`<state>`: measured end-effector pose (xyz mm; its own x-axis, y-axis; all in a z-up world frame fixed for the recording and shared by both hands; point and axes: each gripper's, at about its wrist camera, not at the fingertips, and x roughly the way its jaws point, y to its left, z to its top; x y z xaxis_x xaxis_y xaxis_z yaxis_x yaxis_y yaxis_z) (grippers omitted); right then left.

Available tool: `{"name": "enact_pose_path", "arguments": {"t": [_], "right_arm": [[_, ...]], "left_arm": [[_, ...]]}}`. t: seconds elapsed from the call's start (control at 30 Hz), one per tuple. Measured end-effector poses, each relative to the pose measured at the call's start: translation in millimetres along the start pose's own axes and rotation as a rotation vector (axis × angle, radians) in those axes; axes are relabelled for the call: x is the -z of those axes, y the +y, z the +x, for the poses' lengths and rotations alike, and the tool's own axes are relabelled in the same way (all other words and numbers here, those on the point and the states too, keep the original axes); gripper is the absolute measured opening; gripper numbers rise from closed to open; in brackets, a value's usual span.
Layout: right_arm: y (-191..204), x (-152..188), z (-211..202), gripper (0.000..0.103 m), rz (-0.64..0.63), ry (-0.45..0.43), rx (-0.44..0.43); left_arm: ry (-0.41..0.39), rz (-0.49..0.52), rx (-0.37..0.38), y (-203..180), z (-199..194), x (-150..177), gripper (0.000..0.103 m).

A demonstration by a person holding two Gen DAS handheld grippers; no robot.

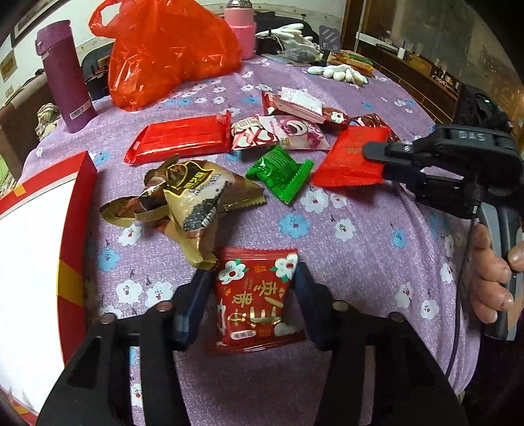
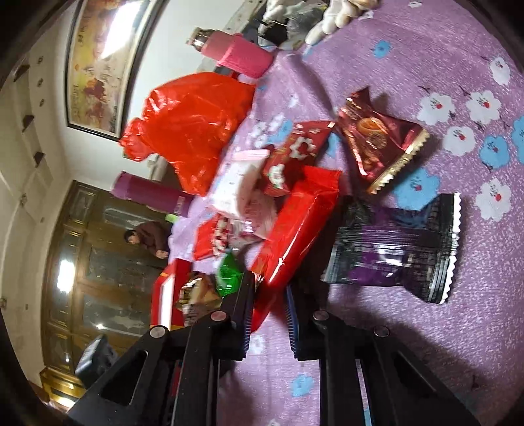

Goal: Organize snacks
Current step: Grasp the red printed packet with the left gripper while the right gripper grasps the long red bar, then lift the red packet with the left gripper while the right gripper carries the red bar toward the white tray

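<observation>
My left gripper (image 1: 253, 278) is shut on a red flowered snack packet (image 1: 258, 298), held just above the purple cloth. A red and white box (image 1: 77, 213) stands open at its left. My right gripper (image 2: 270, 295) is shut on a plain red packet (image 2: 294, 229), seen from the left wrist (image 1: 352, 157) at the right of the pile. Loose snacks lie between: a long red bar (image 1: 178, 139), a green packet (image 1: 280, 173), gold packets (image 1: 190, 193) and pink ones (image 1: 288, 131). A dark purple packet (image 2: 399, 249) and a maroon one (image 2: 376, 144) lie beside my right gripper.
A red plastic bag (image 1: 170, 49), a purple flask (image 1: 64, 75) and a pink flask (image 1: 242, 29) stand at the table's far side. White gloves (image 1: 340, 72) lie at the far right. The floral cloth (image 1: 327, 229) covers the round table.
</observation>
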<state>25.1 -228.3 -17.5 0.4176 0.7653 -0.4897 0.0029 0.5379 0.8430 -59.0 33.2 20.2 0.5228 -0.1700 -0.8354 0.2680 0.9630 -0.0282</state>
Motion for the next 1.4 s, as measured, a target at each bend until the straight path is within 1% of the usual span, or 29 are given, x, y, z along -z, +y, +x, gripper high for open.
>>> {"name": "enact_pose_path", "arguments": {"t": [0.1,0.23,0.3,0.33,0.37,0.4,0.43,0.5,0.6,0.63,0.7,0.73,0.77,0.83,0.93,1.03,1.1,1.17,1.2,1.27,1.3,1.33,1.37,1.4], "right_arm": [[12.4,2.8,-1.9,0.018,-0.052,-0.010,-0.031],[28.5,7.8,-2.2,0.018,-0.117,-0.006,-0.097],[35.3,10.6,-5.3,0.011,-0.150,-0.010,-0.127],[40.2,12.2,-7.0,0.010,-0.177,-0.018,-0.136],[44.1,13.6,-7.6,0.010,-0.206,-0.031,-0.125],[46.2,15.1,-6.8,0.010,-0.227,-0.038,-0.085],[44.2,15.1,-2.1,0.010,-0.220,-0.029,-0.035],[37.1,14.2,2.0,0.012,-0.186,-0.005,-0.018],[27.7,11.0,1.8,0.017,-0.122,0.006,-0.009],[24.2,9.7,1.4,0.021,-0.098,0.013,-0.006],[20.1,9.4,0.1,0.054,-0.074,0.009,0.020],[18.4,8.9,-0.9,0.058,-0.066,0.006,0.045],[17.0,8.4,-0.4,0.060,-0.060,0.007,0.050],[14.1,7.1,2.9,0.061,-0.036,0.019,0.046],[22.0,6.8,9.6,0.061,-0.036,0.025,0.113],[37.9,6.4,20.1,0.067,-0.004,0.022,0.219],[56.1,5.7,33.5,0.074,-0.013,0.020,0.348],[69.5,7.5,46.0,0.076,-0.046,0.003,0.446],[76.5,9.2,53.8,0.076,-0.082,-0.003,0.503],[91.6,15.3,71.2,0.076,-0.193,-0.030,0.621],[96.1,19.6,77.9,0.076,-0.244,-0.048,0.662],[99.7,23.2,80.6,0.073,-0.284,-0.066,0.678],[101.2,26.6,81.9,0.068,-0.314,-0.066,0.670],[101.1,27.8,80.3,0.059,-0.318,-0.062,0.644]], "left_arm": [[-0.013,-0.011,0.024,1.8,-2.5,1.4,0.044],[-0.033,-0.027,0.047,5.1,-6.9,4.4,0.041],[-0.061,-0.041,0.075,9.1,-13.3,6.2,0.034],[-0.072,-0.036,0.079,10.1,-16.1,7.5,0.030],[-0.073,-0.030,0.078,10.2,-17.0,8.1,0.027],[-0.076,-0.027,0.075,10.6,-17.7,9.1,0.027],[-0.080,-0.025,0.074,10.9,-18.1,9.8,0.027],[-0.084,-0.023,0.072,10.5,-18.2,9.4,0.027],[-0.091,-0.029,0.085,13.3,-17.3,10.3,0.027],[-0.091,-0.034,0.090,14.3,-17.5,10.1,0.027],[-0.093,-0.037,0.091,15.6,-18.1,9.9,0.027],[-0.095,-0.041,0.093,17.3,-18.0,10.0,0.027],[-0.095,-0.048,0.098,19.1,-18.0,10.2,0.027],[-0.096,-0.055,0.107,20.5,-17.8,10.8,0.027],[-0.101,-0.043,0.101,18.9,-18.0,11.6,0.027],[-0.113,-0.041,0.098,18.1,-19.2,14.3,0.027],[-0.120,-0.058,0.111,21.8,-20.5,16.9,0.027],[-0.128,-0.072,0.122,25.2,-22.6,20.5,0.027],[-0.131,-0.076,0.125,26.5,-23.0,21.5,0.027],[-0.137,-0.083,0.131,29.4,-23.6,24.0,0.028],[-0.139,-0.086,0.135,30.3,-23.9,24.9,0.028],[-0.141,-0.087,0.138,31.2,-24.3,25.7,0.028],[-0.142,-0.087,0.141,31.5,-24.7,26.5,0.028],[-0.144,-0.091,0.146,32.6,-24.9,27.3,0.028]]}}
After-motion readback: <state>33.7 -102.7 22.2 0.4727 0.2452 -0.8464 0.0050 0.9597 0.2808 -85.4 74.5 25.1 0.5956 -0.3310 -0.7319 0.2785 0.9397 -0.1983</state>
